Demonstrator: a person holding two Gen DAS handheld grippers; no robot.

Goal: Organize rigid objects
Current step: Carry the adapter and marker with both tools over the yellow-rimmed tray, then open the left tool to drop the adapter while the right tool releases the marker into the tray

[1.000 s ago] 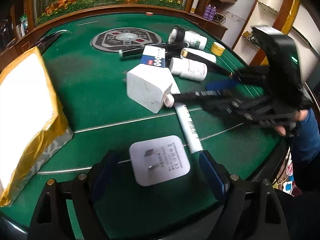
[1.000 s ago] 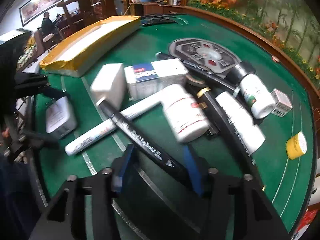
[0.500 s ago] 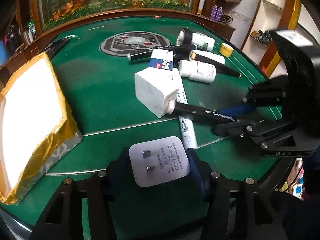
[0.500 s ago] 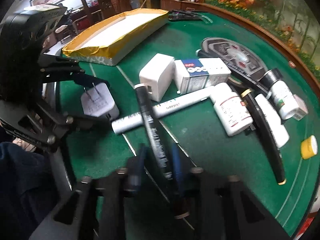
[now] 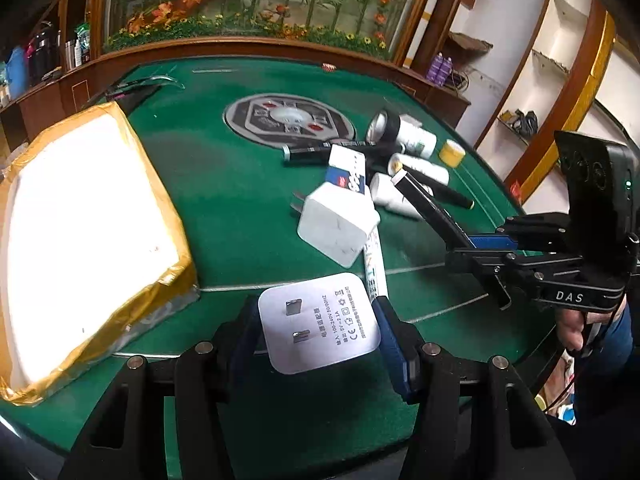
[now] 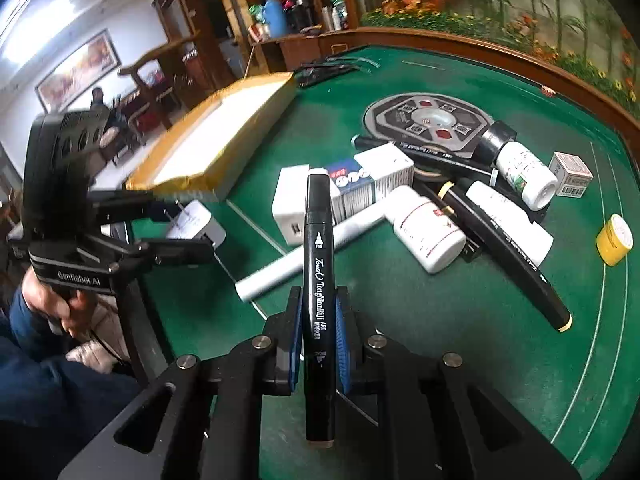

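My left gripper is shut on a white flat plug adapter, held above the green table with its prongs facing the camera. It also shows in the right wrist view. My right gripper is shut on a black art marker, lifted off the table and pointing forward. The marker also shows in the left wrist view. On the table lie a white cube charger, a blue-and-white box, a white marker, white bottles and another black marker.
An open yellow-edged cardboard box lies at the table's left. A grey round centre panel sits mid-table. A yellow cap, a small printed box and a black tape roll lie at the right. The wooden rim bounds the table.
My left gripper closed on the plug adapter and lifted it. My right gripper closed on the black marker, lifted it off the pile and swung it to point forward.
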